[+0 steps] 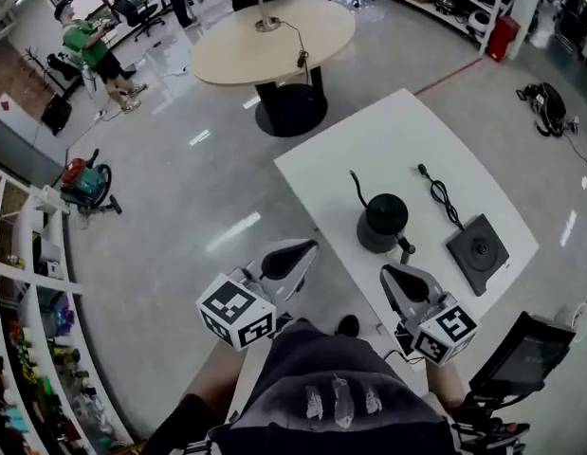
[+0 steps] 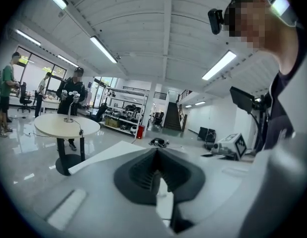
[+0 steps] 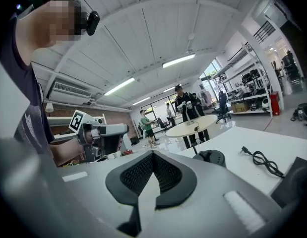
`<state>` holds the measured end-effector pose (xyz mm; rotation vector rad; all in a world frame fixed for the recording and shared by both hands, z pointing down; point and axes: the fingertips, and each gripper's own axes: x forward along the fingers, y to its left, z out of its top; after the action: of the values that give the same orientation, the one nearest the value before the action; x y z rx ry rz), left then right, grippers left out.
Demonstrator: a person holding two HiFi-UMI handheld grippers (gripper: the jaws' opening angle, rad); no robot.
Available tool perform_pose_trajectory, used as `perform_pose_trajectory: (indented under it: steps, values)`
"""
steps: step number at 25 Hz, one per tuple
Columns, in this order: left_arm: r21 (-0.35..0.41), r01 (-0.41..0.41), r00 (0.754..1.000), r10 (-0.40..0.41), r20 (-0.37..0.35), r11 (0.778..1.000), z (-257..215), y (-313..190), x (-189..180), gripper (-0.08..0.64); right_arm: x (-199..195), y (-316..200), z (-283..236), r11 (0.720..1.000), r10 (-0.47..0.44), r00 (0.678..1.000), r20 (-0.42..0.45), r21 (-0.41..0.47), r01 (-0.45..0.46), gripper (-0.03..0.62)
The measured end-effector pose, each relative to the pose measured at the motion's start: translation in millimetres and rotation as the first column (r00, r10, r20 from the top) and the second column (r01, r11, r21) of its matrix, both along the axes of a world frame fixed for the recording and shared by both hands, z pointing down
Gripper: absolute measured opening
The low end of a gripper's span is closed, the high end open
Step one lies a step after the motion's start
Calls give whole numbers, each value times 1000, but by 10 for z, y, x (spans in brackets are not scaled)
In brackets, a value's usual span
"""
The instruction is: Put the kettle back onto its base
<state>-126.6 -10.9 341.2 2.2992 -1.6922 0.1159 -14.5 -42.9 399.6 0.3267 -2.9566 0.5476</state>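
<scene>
A black gooseneck kettle (image 1: 382, 222) stands on the white table (image 1: 388, 136), near its front edge. The dark square base (image 1: 477, 251) lies to the kettle's right, with its cord (image 1: 442, 195) trailing away behind it. The kettle and base stand apart. My left gripper (image 1: 310, 246) is shut and empty, off the table's left edge over the floor. My right gripper (image 1: 388, 271) is shut and empty too, just short of the kettle. In the right gripper view the kettle (image 3: 213, 157) sits beyond the shut jaws (image 3: 153, 153), the base (image 3: 296, 180) at far right.
A round beige table (image 1: 274, 36) stands farther back, with people near it. A red vacuum (image 1: 84, 184) and shelving (image 1: 27, 301) are at the left. A black bag (image 1: 547, 104) lies on the floor at right. A screen on a stand (image 1: 523, 354) is by my right side.
</scene>
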Motion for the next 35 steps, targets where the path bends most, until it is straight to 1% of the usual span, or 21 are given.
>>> perform_pose_trajectory:
  steps: [2, 4, 6, 9, 12, 15, 19, 20, 21, 23, 25, 26, 27, 29, 33, 35]
  values:
    - [-19, -33, 999, 33, -7, 999, 61, -134, 182, 0, 254, -81, 69, 999, 47, 999, -21, -15, -48, 2]
    - [-26, -59, 998, 59, -12, 998, 90, -252, 248, 0, 390, -171, 129, 996, 91, 995, -38, -20, -91, 2]
    - [-26, -80, 997, 80, -10, 996, 101, -343, 231, 0, 436, -240, 174, 992, 127, 991, -51, -14, -128, 2]
    - [-24, -116, 993, 116, -5, 993, 116, -437, 121, 0, 434, -322, 247, 983, 185, 979, -90, 26, -183, 2]
    - [-18, -160, 987, 160, -29, 987, 142, -545, -50, 0, 404, -422, 327, 967, 254, 955, -152, 67, -247, 3]
    - [-6, -194, 980, 193, -50, 981, 151, -644, -221, 0, 385, -521, 423, 949, 314, 926, -211, 83, -303, 3]
    - [13, -237, 969, 238, -71, 971, 116, -907, -309, 1, 513, -746, 532, 926, 377, 878, -294, 119, -357, 3]
    - [16, -250, 965, 250, -77, 968, 107, -983, -319, 0, 547, -808, 556, 922, 387, 865, -318, 129, -365, 17]
    - [17, -263, 961, 263, -82, 965, 102, -1053, -334, 0, 572, -862, 586, 918, 397, 852, -340, 136, -373, 47]
    - [17, -289, 953, 290, -90, 957, 125, -1159, -415, 0, 565, -918, 675, 908, 419, 825, -379, 148, -393, 86]
    - [17, -324, 941, 324, -101, 946, 208, -1184, -579, 0, 460, -869, 826, 898, 438, 794, -420, 163, -409, 175]
    - [18, -341, 934, 341, -106, 940, 257, -1180, -662, 0, 403, -832, 916, 896, 440, 781, -443, 165, -412, 236]
    - [18, -356, 928, 356, -110, 934, 301, -1181, -716, 0, 371, -810, 1006, 897, 437, 770, -464, 162, -411, 275]
    - [14, -381, 918, 380, -111, 925, 369, -1209, -716, 0, 404, -824, 1177, 901, 424, 757, -497, 149, -407, 311]
    - [-13, -415, 905, 411, -109, 910, 426, -1279, -615, 0, 513, -915, 1464, 912, 390, 740, -548, 122, -391, 333]
    - [-25, -420, 903, 416, -108, 907, 431, -1315, -614, 0, 503, -965, 1591, 921, 370, 723, -584, 127, -369, 337]
